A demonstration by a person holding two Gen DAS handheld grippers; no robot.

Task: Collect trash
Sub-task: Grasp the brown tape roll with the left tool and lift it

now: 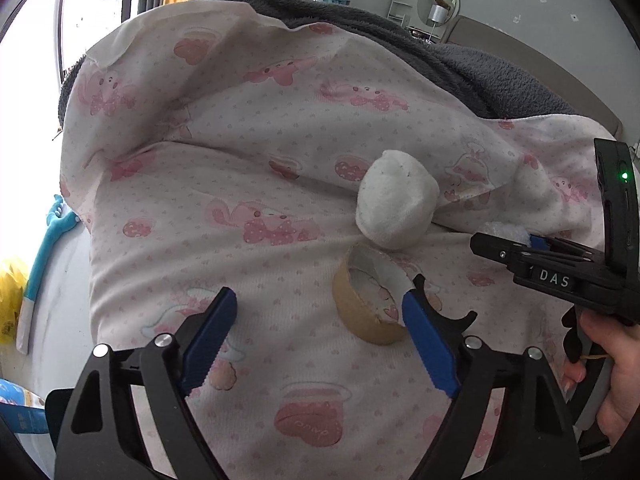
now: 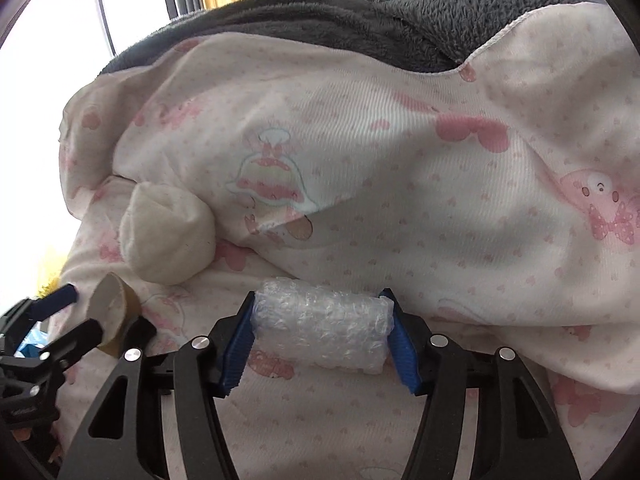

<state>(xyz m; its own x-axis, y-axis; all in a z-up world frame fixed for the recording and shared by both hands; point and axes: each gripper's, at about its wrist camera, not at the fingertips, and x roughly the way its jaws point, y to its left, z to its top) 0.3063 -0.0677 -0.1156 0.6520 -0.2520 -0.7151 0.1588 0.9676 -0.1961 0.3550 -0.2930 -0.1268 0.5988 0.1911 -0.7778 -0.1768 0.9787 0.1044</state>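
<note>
Both tools low over blanket [image 1: 248,184], level.

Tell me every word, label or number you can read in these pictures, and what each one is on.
"DAS": white letters on a black block on the right gripper, seen from the left wrist camera.
"dn..." or similar: upside-down script on a pink heart printed on the blanket; not clearly readable.
Small embossed text on the left gripper body, in the right wrist view: too small to read.
Blue package at the left edge: print blurred, unreadable.
</note>
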